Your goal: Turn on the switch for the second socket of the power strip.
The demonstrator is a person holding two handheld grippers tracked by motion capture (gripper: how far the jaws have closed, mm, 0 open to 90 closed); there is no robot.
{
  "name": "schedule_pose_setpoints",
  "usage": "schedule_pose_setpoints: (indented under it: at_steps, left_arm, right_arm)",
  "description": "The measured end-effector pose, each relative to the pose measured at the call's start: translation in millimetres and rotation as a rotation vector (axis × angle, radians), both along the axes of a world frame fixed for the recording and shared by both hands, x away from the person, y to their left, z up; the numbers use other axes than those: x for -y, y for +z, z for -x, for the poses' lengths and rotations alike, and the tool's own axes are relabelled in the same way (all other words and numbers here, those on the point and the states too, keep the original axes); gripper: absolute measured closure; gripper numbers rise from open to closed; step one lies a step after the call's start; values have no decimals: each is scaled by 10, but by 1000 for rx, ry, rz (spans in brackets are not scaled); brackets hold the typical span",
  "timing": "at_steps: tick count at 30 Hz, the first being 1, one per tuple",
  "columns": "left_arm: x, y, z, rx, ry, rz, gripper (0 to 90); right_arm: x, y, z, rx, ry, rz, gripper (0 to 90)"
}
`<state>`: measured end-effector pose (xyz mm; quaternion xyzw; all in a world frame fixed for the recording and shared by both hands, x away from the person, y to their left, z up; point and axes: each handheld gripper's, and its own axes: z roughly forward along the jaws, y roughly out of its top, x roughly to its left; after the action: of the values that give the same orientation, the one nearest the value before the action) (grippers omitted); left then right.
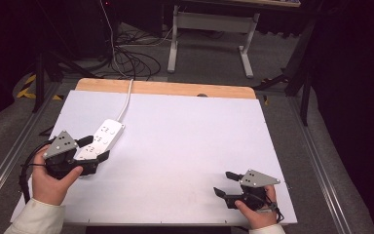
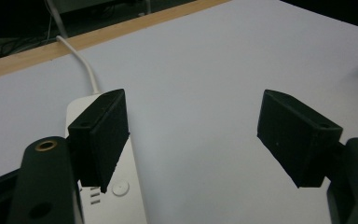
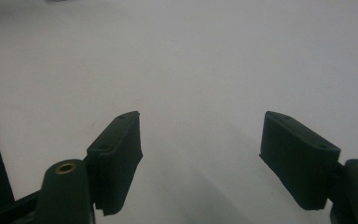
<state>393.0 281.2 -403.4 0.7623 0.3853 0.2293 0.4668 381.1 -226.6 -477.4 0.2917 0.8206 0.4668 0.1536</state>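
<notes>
A white power strip lies on the white tabletop at the left, and its white cable runs off over the far edge. My left gripper is open at the strip's near end, a hand around its body. In the left gripper view the strip lies under the left jaw, its cable leads away, and the open left gripper has bare table beneath its right jaw. My right gripper is open near the front right corner. The right gripper has only white table between its jaws.
A wooden strip borders the table's far edge. Beyond it, tangled cables lie on the floor beside a white desk frame. Metal rails run along both sides of the table.
</notes>
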Motion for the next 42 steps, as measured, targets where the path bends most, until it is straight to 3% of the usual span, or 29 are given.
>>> schedule_pose_setpoints:
  at_steps: [9,16,19,28,33,35,37,42]
  left_arm:
    - [-4,10,-160,-39,6,6,280]
    - [-32,8,-280,-46,22,16,288]
    - [-37,7,-329,-48,28,-5,291]
    - [-55,-44,-467,-60,50,-10,312]
    - [-91,-98,-570,-4,74,23,331]
    - [-101,-108,-593,-1,78,20,416]
    - [-113,-145,-633,-12,81,-5,564]
    - [-137,-208,-699,-39,87,-45,751]
  right_arm:
    - [-3,-1,2,0,3,2,295]
    - [-4,-2,1,0,4,2,295]
    - [-6,-3,0,0,5,3,295]
    - [-7,-4,-1,-1,6,2,294]
    - [-6,-4,0,-1,5,2,294]
    - [-4,-4,-1,-1,5,1,294]
    - [-4,-5,-2,-1,5,2,294]
    - [-3,-5,-1,0,6,1,294]
